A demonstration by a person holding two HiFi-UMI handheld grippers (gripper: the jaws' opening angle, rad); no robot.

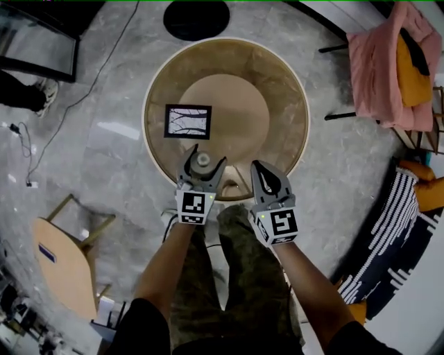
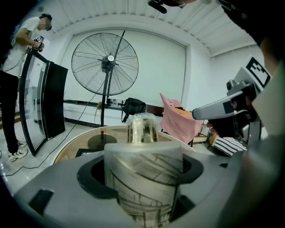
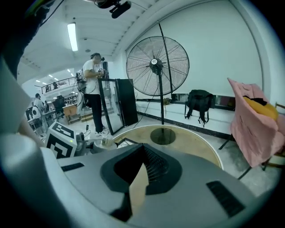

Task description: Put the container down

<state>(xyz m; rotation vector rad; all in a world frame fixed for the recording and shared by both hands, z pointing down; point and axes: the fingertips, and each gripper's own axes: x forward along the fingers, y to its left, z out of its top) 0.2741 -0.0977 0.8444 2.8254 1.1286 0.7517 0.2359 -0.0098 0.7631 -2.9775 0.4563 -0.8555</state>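
The container (image 1: 202, 162) is a small round pot with a line-drawing label (image 2: 144, 173) and a clear cap (image 2: 141, 129). My left gripper (image 1: 207, 157) is shut on its sides and holds it upright over the near edge of the round glass table (image 1: 156, 76). Whether its base touches the glass cannot be told. My right gripper (image 1: 257, 167) is beside it on the right, shut and empty, with its tips over the table's near rim. In the right gripper view the jaws (image 3: 139, 178) are together and the held container (image 3: 106, 142) shows at the left.
A black-framed picture (image 1: 188, 121) lies on the table beyond the container. A standing fan (image 2: 105, 64) rises behind the table, with its base (image 1: 196, 17) on the floor. A chair with pink cloth (image 1: 388, 62) is at the right and a wooden chair (image 1: 66, 263) at the lower left. A person (image 3: 93, 89) stands by a glass-doored cabinet.
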